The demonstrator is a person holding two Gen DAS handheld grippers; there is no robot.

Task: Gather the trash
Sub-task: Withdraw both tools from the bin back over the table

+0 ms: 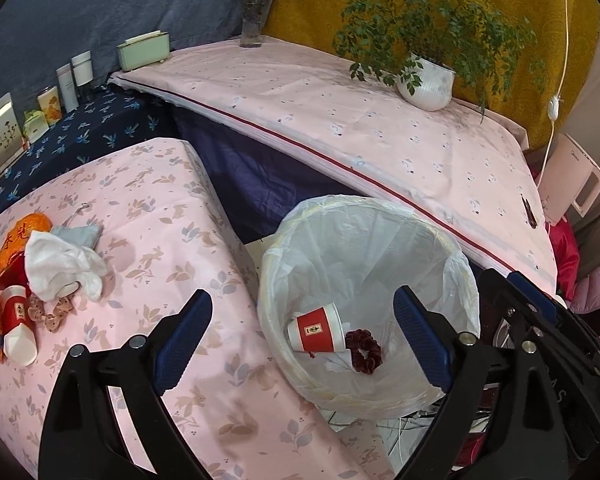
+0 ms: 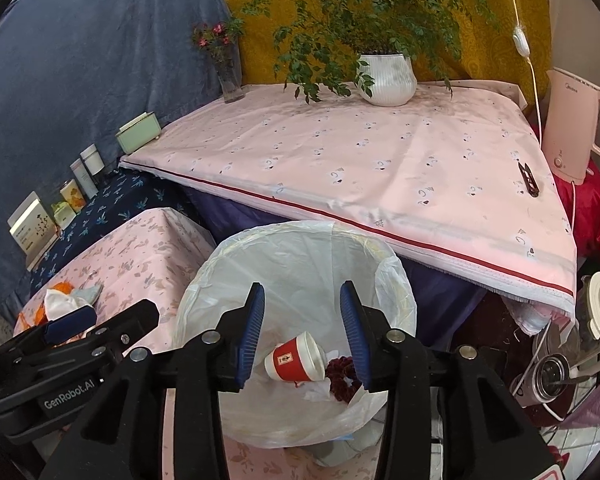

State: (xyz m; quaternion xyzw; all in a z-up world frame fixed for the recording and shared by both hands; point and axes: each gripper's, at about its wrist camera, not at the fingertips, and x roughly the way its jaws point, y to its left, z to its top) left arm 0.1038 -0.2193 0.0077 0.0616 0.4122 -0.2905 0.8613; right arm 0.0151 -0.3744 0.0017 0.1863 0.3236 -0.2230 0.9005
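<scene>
Below both grippers stands a round bin (image 1: 380,240) lined with a thin, crinkled, translucent white bag (image 2: 300,264). At its bottom lie a red-banded paper cup (image 1: 320,332) on its side, a dark red ruffled scrunchie (image 1: 363,349) touching it on the right, and a scrap of white tissue (image 2: 314,392).

Left gripper (image 1: 304,332): black frame, blue ribbed pads, jaws spread wide and empty; one finger is over the low table, the other over the bin.

Right gripper (image 2: 303,332): same build, jaws partly apart, nothing between them; cup and scrunchie lie free beneath.

Left of the bin, a low table (image 1: 172,280) under smooth pink leaf-print cloth carries the remaining trash at its left edge: a crumpled white cloth (image 1: 64,264), a second paper cup (image 1: 18,328) on its side, an orange printed plastic bag (image 1: 24,228), and a small patterned bow (image 1: 54,312).

Far side: a higher table (image 2: 340,152) in pale pink cloth with a red stripe, bearing a ribbed white pot (image 2: 388,80) with a leafy plant and a glass vase (image 2: 230,76) of pink flowers.
</scene>
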